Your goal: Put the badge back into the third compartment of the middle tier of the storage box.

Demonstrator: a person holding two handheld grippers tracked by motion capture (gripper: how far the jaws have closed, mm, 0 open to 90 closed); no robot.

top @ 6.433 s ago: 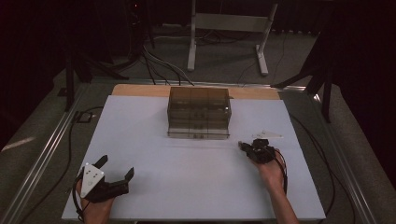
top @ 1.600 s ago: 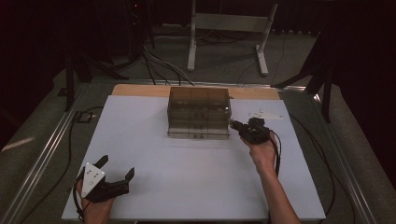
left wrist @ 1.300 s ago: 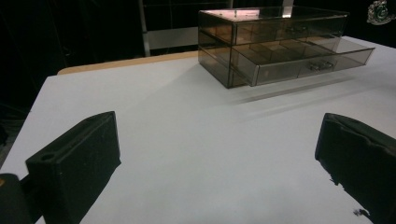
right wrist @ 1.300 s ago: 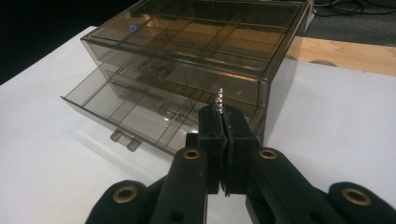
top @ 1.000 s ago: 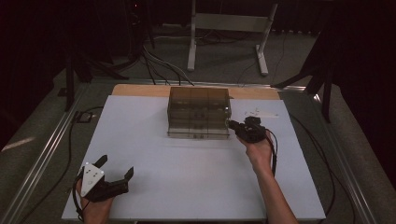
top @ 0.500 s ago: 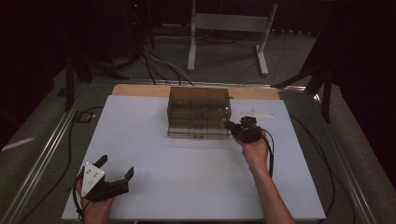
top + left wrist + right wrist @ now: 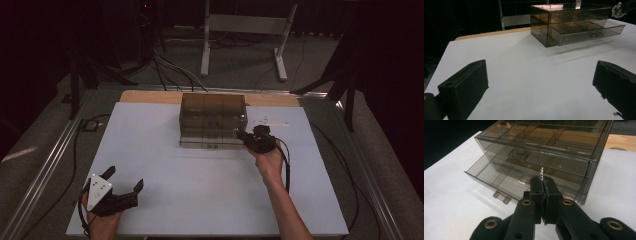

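Pinching gripper: the right gripper has its two black jaws pressed together on a tiny bright metal piece that sticks up just past the tips; it is too small to tell what it is.
Right gripper, high view: the right gripper sits at the front right corner of the organizer, with the person's right hand behind it and the forearm running off the bottom edge.
Drawer box: a smoky see-through plastic organizer with two drawer levels stands on the white table top.
Lower drawer: the bottom drawer is pulled part way out, showing divided compartments; the held piece hovers over its right end, and I cannot tell whether it touches anything.
Upper drawer: the top drawer is pushed in; its small handle is blurred through the plastic.
Resting gripper: the left gripper lies near the front left of the table with jaws spread wide and nothing between them; in its own view both pads are cut off by the frame edges.
Left hand: the left hand holding it is partly cropped at the bottom.
Far table: a pale flat item lies behind the right gripper, unclear in shape.
Surroundings: dark floor with cables and a white stand.
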